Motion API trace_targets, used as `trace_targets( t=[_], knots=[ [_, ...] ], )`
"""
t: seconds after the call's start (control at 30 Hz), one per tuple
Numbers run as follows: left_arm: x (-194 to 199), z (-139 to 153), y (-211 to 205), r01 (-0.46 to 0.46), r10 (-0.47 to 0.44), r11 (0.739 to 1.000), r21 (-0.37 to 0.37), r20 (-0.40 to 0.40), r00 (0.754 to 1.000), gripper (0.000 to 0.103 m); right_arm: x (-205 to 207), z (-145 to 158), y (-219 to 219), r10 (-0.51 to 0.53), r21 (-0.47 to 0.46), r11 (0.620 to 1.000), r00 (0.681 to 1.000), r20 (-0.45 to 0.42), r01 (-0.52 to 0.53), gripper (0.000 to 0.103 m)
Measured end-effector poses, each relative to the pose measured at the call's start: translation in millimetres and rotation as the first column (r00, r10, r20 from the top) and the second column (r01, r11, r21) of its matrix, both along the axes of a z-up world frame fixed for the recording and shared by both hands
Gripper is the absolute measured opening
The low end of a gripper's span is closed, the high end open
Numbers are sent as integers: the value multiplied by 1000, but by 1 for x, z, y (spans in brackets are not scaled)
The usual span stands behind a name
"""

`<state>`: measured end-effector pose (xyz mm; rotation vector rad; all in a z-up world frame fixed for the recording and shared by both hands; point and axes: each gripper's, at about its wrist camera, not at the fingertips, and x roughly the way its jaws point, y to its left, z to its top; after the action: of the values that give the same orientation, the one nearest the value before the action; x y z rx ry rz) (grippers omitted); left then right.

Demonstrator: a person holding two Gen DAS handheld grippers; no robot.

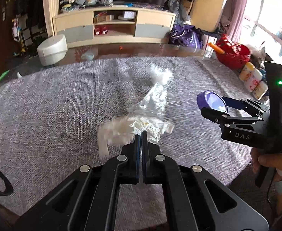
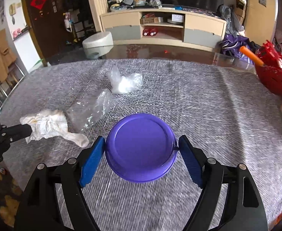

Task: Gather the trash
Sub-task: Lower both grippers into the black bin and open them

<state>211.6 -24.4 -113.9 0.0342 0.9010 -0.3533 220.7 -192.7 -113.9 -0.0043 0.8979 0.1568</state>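
My left gripper (image 1: 141, 132) is shut on a crumpled white tissue (image 1: 152, 128), stained yellow, and holds it just above the grey tablecloth (image 1: 54, 105); the tissue also shows in the right wrist view (image 2: 48, 124). My right gripper (image 2: 141, 144) is shut on a purple bowl (image 2: 141, 146), held by its sides with its base toward the camera; the bowl also shows in the left wrist view (image 1: 212, 101). A clear plastic bag (image 2: 91, 111) lies beside the tissue. A second crumpled plastic bag (image 2: 124, 81) lies farther back.
A red basket (image 2: 274, 73) with an orange handle stands at the table's right edge, next to packaged goods (image 1: 253, 80). A white round stool (image 1: 52, 48) and a TV cabinet (image 1: 114, 27) stand beyond the table.
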Motion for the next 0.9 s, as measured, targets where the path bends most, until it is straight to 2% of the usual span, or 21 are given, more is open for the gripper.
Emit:
trace_targets(
  t=[0.3,0.53,0.7,0.9],
  knots=[
    [-60,57,-8,30,-30,1000,-1,102,994,0,-56,60,1,15,-11,1000,997,73,-14,79],
    [-111,92,-9,46,-47,999,11,162,986,0,-111,92,3,34,6,999,993,111,-35,79],
    [-148,99,-10,77,-77,997,6,173,982,0,-148,101,2,48,8,999,991,123,-50,80],
    [-184,86,-10,111,-110,994,1,145,983,0,-183,86,3,69,11,997,994,88,-70,80]
  ],
)
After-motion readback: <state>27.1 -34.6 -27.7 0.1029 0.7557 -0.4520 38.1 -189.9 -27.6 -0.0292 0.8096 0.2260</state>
